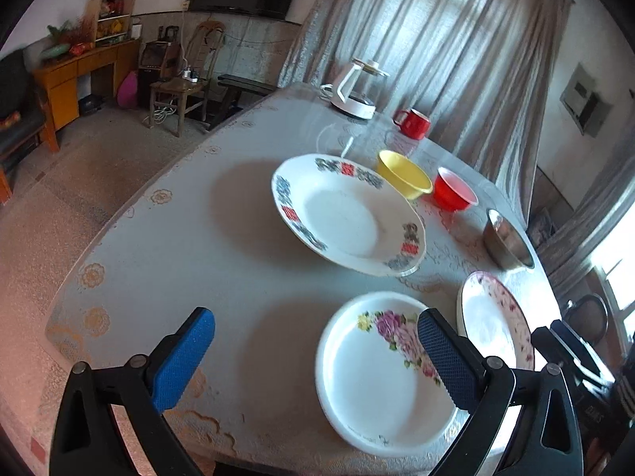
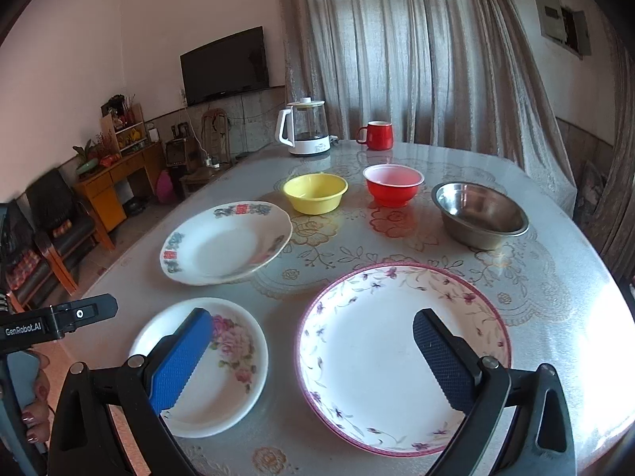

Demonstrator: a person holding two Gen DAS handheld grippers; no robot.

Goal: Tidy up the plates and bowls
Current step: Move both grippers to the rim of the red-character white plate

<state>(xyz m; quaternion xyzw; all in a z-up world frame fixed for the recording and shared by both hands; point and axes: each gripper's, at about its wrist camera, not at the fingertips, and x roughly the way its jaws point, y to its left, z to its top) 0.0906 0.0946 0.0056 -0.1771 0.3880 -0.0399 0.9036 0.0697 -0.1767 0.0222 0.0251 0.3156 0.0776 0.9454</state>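
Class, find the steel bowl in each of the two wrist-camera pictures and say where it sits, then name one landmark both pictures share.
Left wrist view: the steel bowl is at the right, past the red bowl, near the table's far edge.
Right wrist view: the steel bowl is right of centre, beside the red bowl and beyond the big floral plate.
Shared landmark: the red mug by the curtain.

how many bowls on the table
3, in a row behind the plates: yellow bowl on the left, red bowl in the middle, steel bowl on the right. None looks hidden, though the table's near edge is out of view.
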